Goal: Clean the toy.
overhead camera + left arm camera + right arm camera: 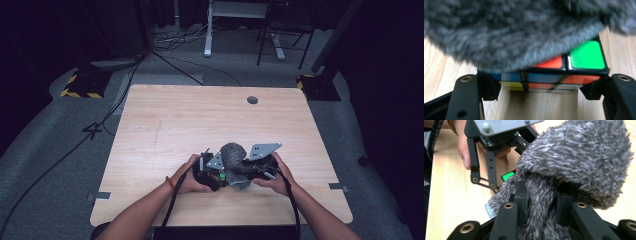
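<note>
A colour-tiled puzzle cube (564,75) sits low over the wooden table (200,115), near its front edge. My left gripper (542,91) is shut on it, one pad pressed against each side. A fuzzy grey cloth (579,157) is pinched in my right gripper (541,202), whose jaws clamp a fold of it. The cloth (519,32) drapes over the cube's top and hides most of that face; a green tile and an orange one stay visible. In the high view the two grippers meet at the cloth (232,152), left gripper (217,175) on the left, right gripper (247,167) on the right.
A round cable hole (252,100) lies near the table's far edge. Beyond the table are floor cables (175,65), a white desk leg (208,30) and yellow-and-black striped stand bases (80,87). The person's forearms come in over the front edge.
</note>
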Available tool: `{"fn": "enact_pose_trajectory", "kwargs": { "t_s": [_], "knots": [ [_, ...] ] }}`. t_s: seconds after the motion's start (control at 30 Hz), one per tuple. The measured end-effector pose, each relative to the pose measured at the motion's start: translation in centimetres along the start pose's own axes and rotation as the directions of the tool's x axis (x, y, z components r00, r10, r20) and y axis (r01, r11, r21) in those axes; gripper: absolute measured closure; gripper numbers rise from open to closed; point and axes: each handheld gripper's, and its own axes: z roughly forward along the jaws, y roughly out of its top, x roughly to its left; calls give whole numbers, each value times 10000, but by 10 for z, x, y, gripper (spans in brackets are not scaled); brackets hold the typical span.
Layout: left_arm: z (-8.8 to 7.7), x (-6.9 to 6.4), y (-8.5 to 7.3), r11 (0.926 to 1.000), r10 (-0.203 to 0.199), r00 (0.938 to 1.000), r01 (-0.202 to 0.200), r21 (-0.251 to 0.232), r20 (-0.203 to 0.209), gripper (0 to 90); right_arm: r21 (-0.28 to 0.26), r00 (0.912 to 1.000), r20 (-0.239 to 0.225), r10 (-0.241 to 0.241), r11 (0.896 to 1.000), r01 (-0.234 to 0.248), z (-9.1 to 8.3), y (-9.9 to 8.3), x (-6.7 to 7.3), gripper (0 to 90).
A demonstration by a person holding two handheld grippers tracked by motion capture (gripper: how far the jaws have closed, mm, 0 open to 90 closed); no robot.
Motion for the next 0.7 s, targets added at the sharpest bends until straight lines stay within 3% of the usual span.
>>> {"fn": "enact_pose_trajectory", "kwargs": {
  "t_s": [0.33, 0.53, 0.7],
  "knots": [
    [0, 0, 1, 9999, 157, 9999, -157, -9, 71, 336, -9, 9997, -215, 145, 9999, -146, 1, -3, -4, 701],
    [-2, -2, 2, 9996, 252, 9997, -252, 92, 39, 339, 238, 10000, 9, 91, 9997, -91, -5, -7, -7, 703],
    [-7, -2, 3, 9993, 379, 9993, -379, 64, -20, 339, 360, 9992, 263, 308, 9988, -317, -9, -15, -13, 704]
  ]
}}
